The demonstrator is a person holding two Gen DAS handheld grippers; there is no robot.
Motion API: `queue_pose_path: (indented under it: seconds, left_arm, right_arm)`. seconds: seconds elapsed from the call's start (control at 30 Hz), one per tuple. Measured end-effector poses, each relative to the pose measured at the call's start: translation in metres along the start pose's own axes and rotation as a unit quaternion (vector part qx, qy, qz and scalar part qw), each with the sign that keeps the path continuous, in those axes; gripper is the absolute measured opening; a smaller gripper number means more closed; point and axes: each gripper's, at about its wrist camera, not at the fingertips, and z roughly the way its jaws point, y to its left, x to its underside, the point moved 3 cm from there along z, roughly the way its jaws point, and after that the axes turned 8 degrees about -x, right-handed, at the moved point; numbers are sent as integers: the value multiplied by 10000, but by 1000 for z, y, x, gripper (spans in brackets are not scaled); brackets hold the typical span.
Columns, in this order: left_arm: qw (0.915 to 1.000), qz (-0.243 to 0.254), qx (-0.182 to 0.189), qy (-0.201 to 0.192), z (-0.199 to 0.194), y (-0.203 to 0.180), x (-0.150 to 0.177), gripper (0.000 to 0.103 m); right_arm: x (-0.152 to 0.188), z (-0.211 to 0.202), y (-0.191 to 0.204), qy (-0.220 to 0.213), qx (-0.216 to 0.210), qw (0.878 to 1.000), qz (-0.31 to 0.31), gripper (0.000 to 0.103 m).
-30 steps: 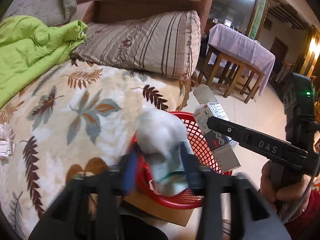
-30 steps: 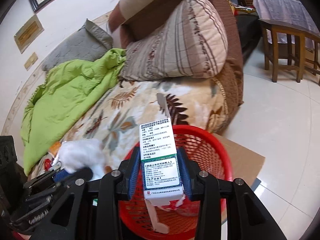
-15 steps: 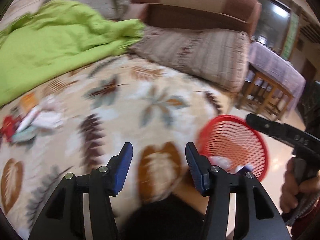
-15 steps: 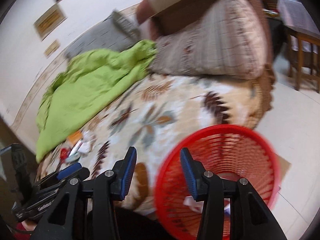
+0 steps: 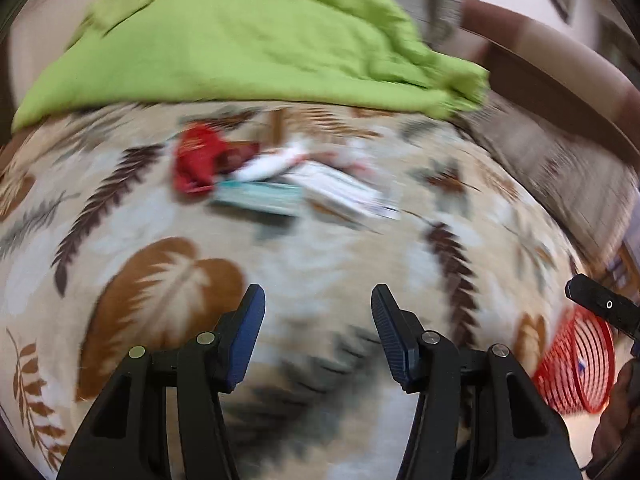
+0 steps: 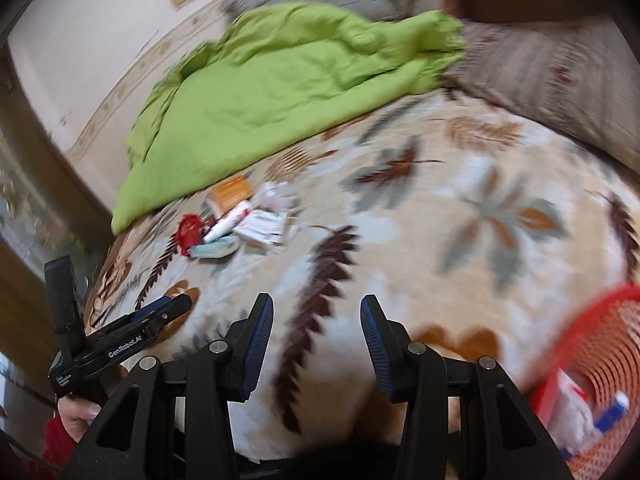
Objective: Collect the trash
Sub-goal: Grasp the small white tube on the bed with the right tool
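A pile of trash [image 5: 276, 180] lies on the leaf-patterned blanket: a red wrapper [image 5: 196, 156], a teal packet [image 5: 260, 198], a white tube and white boxes [image 5: 344, 188]. The same trash pile [image 6: 236, 220] shows in the right wrist view, with an orange box [image 6: 232, 194]. My left gripper [image 5: 316, 332] is open and empty, some way short of the pile. My right gripper [image 6: 316, 340] is open and empty over the blanket. The red mesh basket [image 6: 600, 364] sits at the lower right with white trash inside; the red basket [image 5: 580, 364] also shows at the right edge.
A green quilt [image 5: 240, 36] covers the far side of the bed behind the trash. A striped pillow [image 6: 560, 72] and a brown headboard lie to the right. The left gripper's body [image 6: 116, 340], held by a hand, appears at the lower left.
Both grippers let go of their trash into the basket and opened, then swung left from the basket toward the pile on the blanket. The views are motion-blurred.
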Motion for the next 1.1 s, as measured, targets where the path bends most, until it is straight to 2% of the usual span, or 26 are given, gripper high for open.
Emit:
queue_pose_path:
  seconds: [0.13,0.23,0.43,0.5,0.53,0.57,0.63,0.67,0.83,0.97,1.1]
  left_arm:
    - [9989,-454,-120,84,16,35,-3,54]
    - [9976,-653,-191,134,26,52,-3,54]
    - [9944,-1034,-130,193,37,70,-9,54]
    - [9937,-1097,-114,189,39,72,-11,54]
    - [9934,-1127,-108,192,40,73,-13,54]
    - [9931,-1151,-97,187,41,74,-14,54]
    - [9922,-1230,-36,182,42,74,-19,54]
    - [9919,-1261,-16,173,42,73,-21,54]
    - [9853,-1676,238,216,47,71,-36,60]
    - [9735,-2198,390,505,66,67,-50,60]
    - [9653,-2467,301,802,95,59,-60,60]
  right_arm:
    - [-24,57,19,181,-37,9998,-105,49]
    - [-41,107,21,308,-156,9991,229,49]
    - [-62,179,14,300,207,9971,663,48]
    - [-64,191,11,337,169,9963,774,41]
    - [-63,197,9,359,218,9962,766,34]
    - [-62,200,7,367,193,9962,765,32]
    - [-61,201,4,372,108,9965,738,10]
    - [-62,198,2,297,127,9968,727,9]
    - [-68,167,-4,-190,106,9972,712,8]
    - [-67,154,-5,-309,-8,9966,769,8]
    - [-68,148,2,-385,-36,9975,588,9]
